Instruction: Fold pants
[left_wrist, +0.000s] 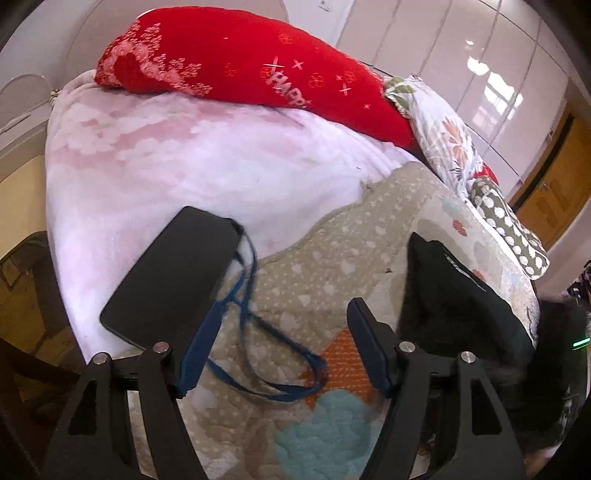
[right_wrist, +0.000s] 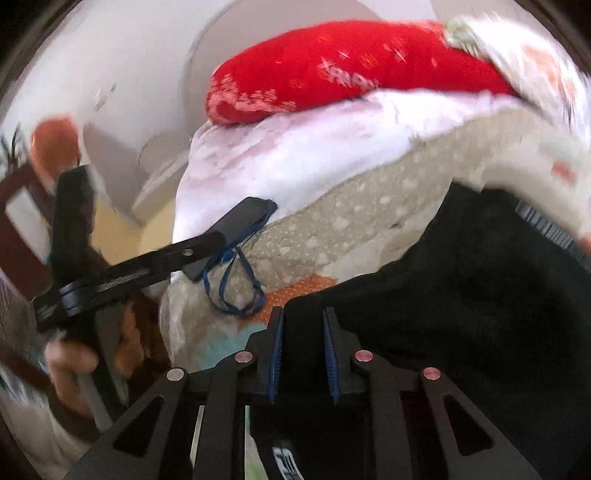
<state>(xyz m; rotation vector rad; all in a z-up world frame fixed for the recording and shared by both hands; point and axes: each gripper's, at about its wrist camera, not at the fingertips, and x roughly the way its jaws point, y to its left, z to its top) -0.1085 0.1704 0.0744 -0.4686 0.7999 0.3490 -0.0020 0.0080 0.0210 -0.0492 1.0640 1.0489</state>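
Observation:
Black pants (right_wrist: 461, 295) lie bunched on a patterned quilt (left_wrist: 314, 277) on the bed; they also show in the left wrist view (left_wrist: 454, 302) at the right. My right gripper (right_wrist: 303, 332) is shut on a fold of the pants at their near left edge. My left gripper (left_wrist: 284, 332) is open and empty above the quilt, left of the pants. It also shows at the left of the right wrist view (right_wrist: 147, 266).
A black phone (left_wrist: 173, 273) with a blue lanyard (left_wrist: 258, 332) lies at the edge of the quilt and a pink blanket (left_wrist: 184, 155). A red pillow (left_wrist: 240, 66) and floral bedding (left_wrist: 443, 136) lie at the far side. A wooden door (left_wrist: 554, 177) is at right.

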